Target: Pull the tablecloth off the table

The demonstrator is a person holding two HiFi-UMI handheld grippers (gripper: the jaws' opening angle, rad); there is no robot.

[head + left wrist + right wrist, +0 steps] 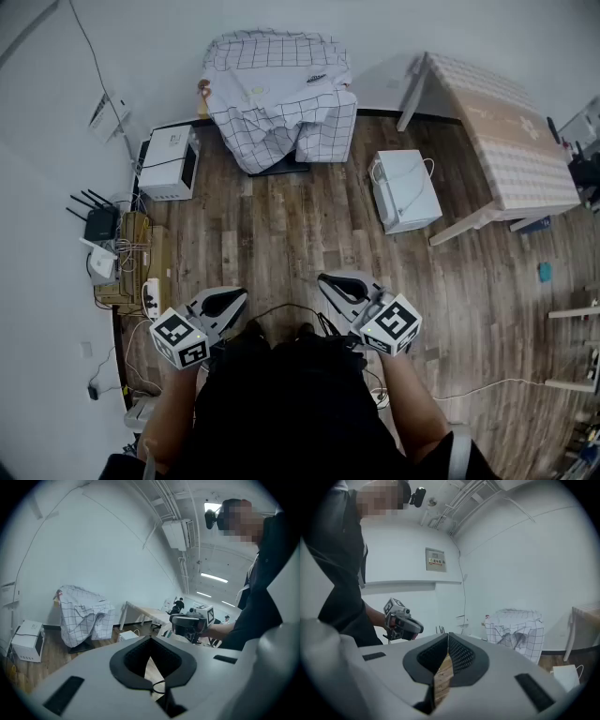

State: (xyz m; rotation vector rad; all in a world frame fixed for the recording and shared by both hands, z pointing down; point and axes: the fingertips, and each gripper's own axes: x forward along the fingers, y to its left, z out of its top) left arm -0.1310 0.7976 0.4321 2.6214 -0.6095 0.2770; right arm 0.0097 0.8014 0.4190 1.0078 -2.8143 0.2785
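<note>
Wood floor [281, 234] stretches ahead; checked tablecloth [277, 94] hangs rumpled at far wall [375, 28], covering whatever's under it, well apart from both tools. Left gripper [225, 302] & right gripper [342, 286] sit close to the person [300, 403], jaws pressed together w/ nothing between. Best bet: walk in, open up, pinch a hanging hem, pull low & steady.

Right gripper [447, 641] jaws pressed together with nothing held; wood floor [442, 681] shows through the slit. Checked tablecloth [515, 629] sits draped in a heap against the white wall. Left of the tablecloth is the left gripper [418, 628], held by a person [344, 588] in dark clothes. Wall sign [435, 559] is up-left of the tablecloth. Table leg [568, 634] and white box [565, 676] are to its right.
</note>
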